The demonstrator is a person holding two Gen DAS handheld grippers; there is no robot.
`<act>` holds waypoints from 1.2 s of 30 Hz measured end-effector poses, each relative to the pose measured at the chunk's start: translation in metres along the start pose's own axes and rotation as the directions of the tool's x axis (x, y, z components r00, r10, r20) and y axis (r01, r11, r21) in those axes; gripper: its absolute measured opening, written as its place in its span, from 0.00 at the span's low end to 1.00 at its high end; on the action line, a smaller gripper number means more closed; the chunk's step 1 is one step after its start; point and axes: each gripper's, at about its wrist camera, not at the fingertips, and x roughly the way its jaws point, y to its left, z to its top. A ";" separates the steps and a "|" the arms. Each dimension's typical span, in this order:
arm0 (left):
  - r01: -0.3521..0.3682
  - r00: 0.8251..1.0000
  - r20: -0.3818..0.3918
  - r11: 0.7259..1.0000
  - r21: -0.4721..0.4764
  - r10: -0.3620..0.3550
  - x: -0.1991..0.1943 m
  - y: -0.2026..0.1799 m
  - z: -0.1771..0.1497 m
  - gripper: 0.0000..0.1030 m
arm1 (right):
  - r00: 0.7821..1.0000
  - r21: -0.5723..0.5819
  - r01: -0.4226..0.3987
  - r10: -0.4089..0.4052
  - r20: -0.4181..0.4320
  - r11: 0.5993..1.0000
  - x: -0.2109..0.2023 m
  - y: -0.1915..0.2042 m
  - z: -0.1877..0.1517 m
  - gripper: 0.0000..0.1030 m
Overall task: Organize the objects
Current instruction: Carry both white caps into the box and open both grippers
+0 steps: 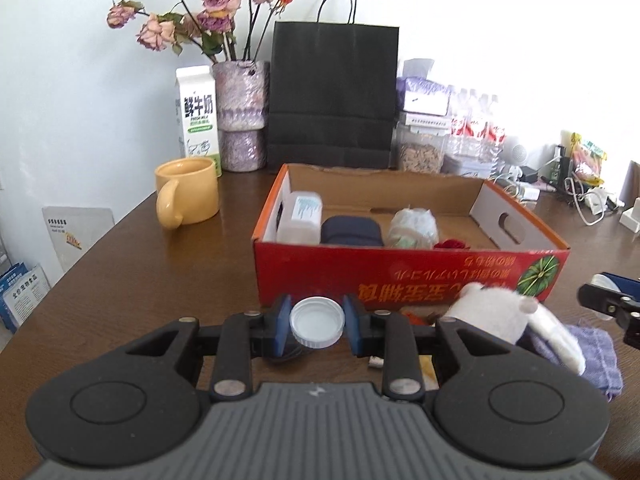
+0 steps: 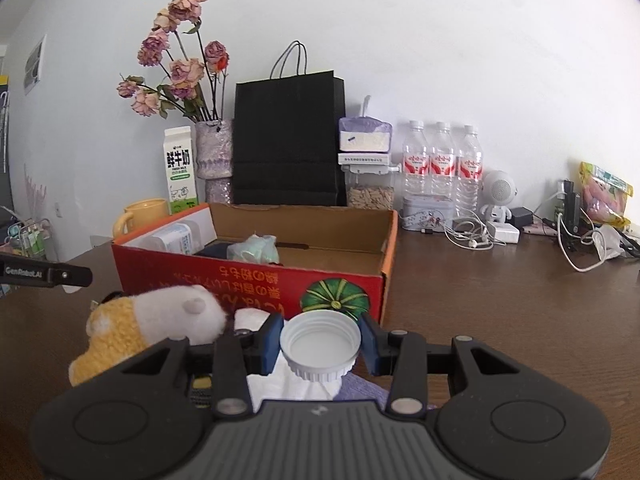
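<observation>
Home desk, dried roses, milk carton, mug, water bottles

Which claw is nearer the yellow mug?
Left. The mug stands just ahead-left of the left claw, beside the box. The right claw sits toward the box's other end, with the mug past the box's far corner.

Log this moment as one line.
left gripper: shut on small white cap | right gripper: shut on large white cap | red box: open
</observation>
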 end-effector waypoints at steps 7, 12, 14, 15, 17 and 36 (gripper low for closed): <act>0.048 0.998 0.048 0.999 0.020 -0.048 0.005 -0.015 0.022 0.28 | 0.998 -0.035 -0.047 0.048 0.043 0.998 0.015 0.023 0.029 0.38; 0.071 0.994 0.077 0.997 0.030 -0.073 0.018 -0.026 0.038 0.28 | 0.997 -0.051 -0.056 0.059 0.055 0.997 0.036 0.034 0.047 0.38; 0.079 0.993 0.089 0.996 0.031 -0.082 0.026 -0.031 0.045 0.28 | 0.997 -0.058 -0.052 0.055 0.056 0.997 0.045 0.038 0.053 0.38; 0.082 0.992 0.094 0.996 0.032 -0.085 0.029 -0.033 0.048 0.28 | 0.997 -0.061 -0.050 0.053 0.057 0.997 0.050 0.039 0.057 0.38; 0.093 0.990 0.104 0.995 0.031 -0.096 0.037 -0.036 0.056 0.28 | 0.997 -0.065 -0.047 0.051 0.060 0.997 0.060 0.041 0.063 0.38; 0.101 0.993 0.055 0.995 0.020 -0.102 0.125 -0.053 0.086 0.29 | 0.999 -0.004 -0.016 0.016 -0.035 1.000 0.149 0.022 0.073 0.38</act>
